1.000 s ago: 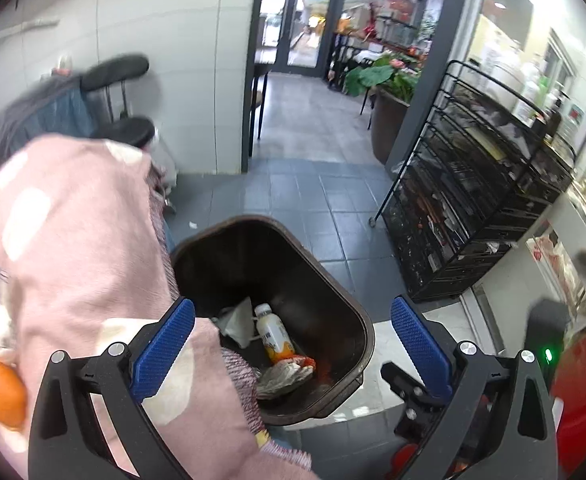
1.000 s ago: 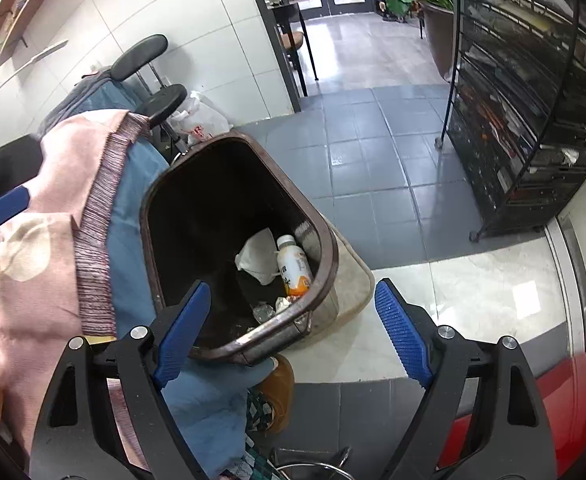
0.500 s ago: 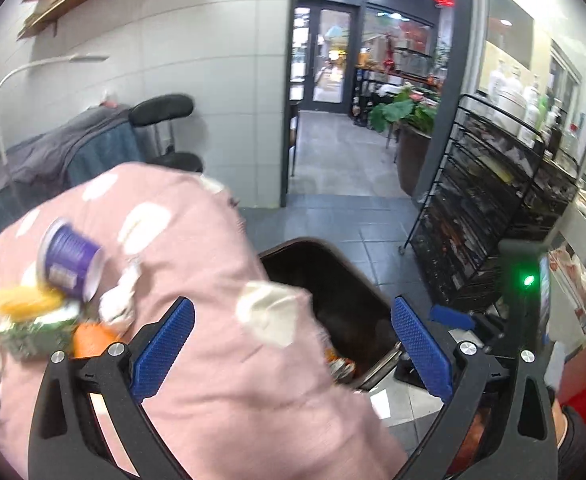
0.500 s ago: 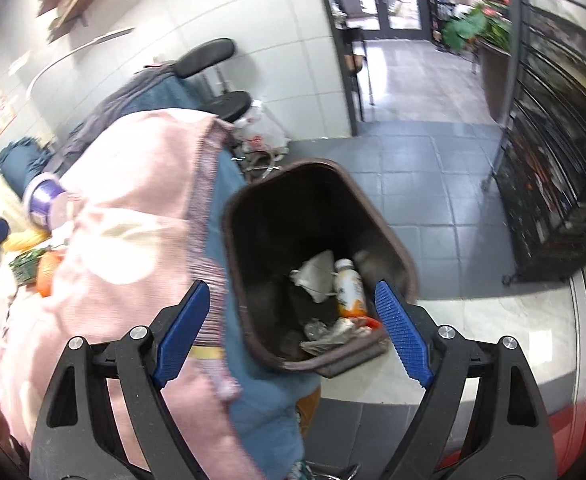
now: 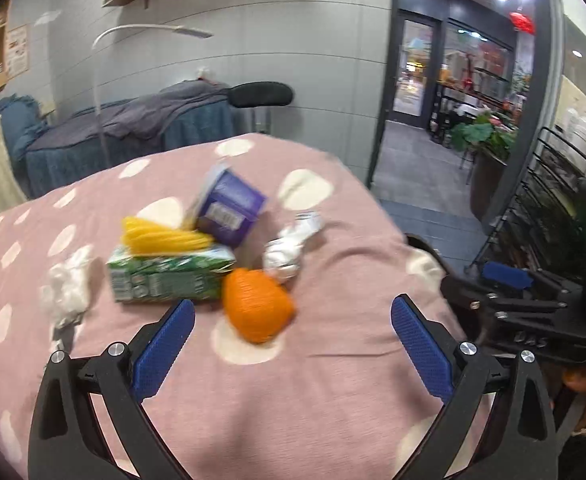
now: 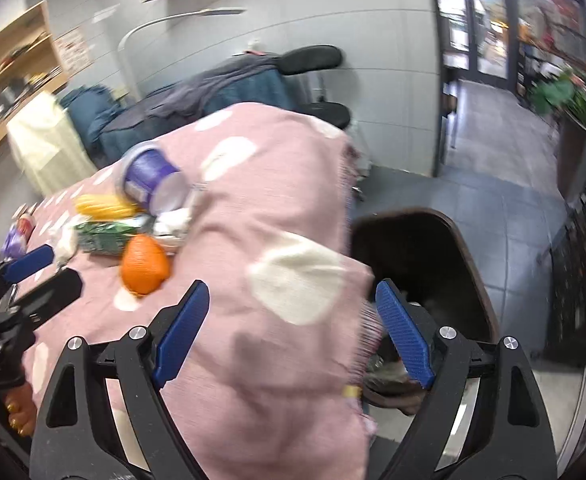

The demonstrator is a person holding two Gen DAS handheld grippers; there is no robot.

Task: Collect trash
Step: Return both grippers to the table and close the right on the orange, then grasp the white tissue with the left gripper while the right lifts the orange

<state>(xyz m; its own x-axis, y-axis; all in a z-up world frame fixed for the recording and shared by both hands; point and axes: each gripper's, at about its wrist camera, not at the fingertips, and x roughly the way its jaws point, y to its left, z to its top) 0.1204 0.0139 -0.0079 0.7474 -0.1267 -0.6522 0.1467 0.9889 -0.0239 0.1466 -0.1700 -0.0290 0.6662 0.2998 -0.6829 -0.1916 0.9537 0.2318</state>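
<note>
Pink spotty cloth (image 5: 333, 380) covers the table, and the trash sits on it: an orange peel (image 5: 257, 309), green carton (image 5: 165, 280), purple cup (image 5: 231, 210) and crumpled paper (image 5: 287, 254). My left claw (image 5: 293, 346) and right claw (image 6: 293, 330) are both wide open, holding nothing. Beside the table stands the brown bin (image 6: 465, 248).

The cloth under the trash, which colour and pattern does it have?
The cloth is pink with white spots; the left wrist view shows it best.
</note>
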